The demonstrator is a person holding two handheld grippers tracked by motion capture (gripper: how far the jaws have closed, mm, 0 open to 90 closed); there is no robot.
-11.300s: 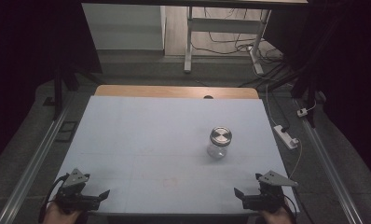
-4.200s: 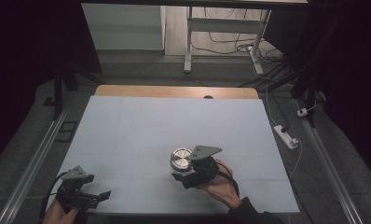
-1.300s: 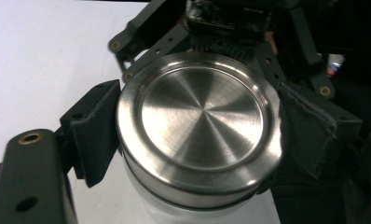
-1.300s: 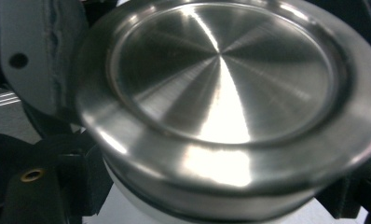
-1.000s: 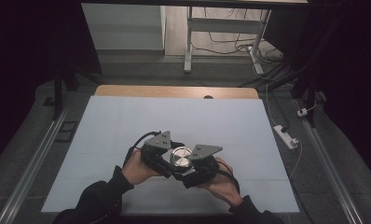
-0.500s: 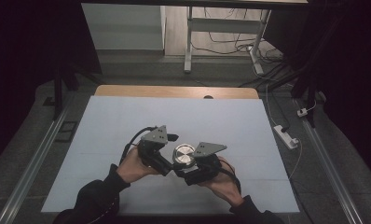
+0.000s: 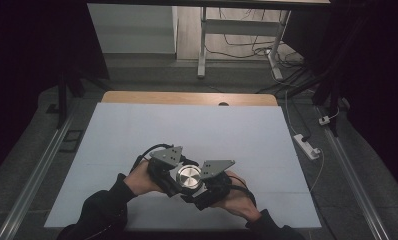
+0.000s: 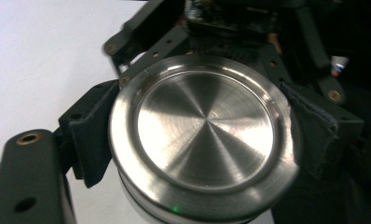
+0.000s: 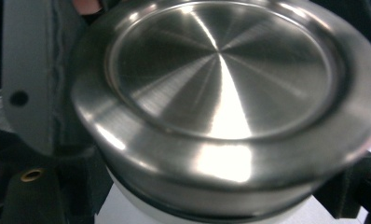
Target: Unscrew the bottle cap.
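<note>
In the high view, both forearms came in from the bottom edge and met at lower centre of the pale desk. A small jar sat there, its shiny metal lid facing up. The left hand-held gripper came at it from the left and the right hand-held gripper from the lower right, each with its grey plate on top. The rest of the desk was bare, and a power strip lay on the floor past its right edge.

In the left gripper view, the lid took up the middle of the frame. The left hand-held gripper had just been closing with the lid between its jaws. Its black pads sat against the rim on the left and right sides, clenched on the lid. The right hand-held gripper showed across the top of the frame.

In the right gripper view, the lid loomed close in the upper frame, with the pale jar beneath it at the bottom. The right hand-held gripper was clamped on the jar below the lid, one pad visible at lower right.

The step in hand looked like unscrewing: one gripper braced the jar while the other took a fresh bite on the lid. The next move probably called for a turn of the left wrist around the lid's centre. The right grip would need to stay firm so the jar did not spin, and the left pads level on the rim so they did not slip off the smooth metal.
</note>
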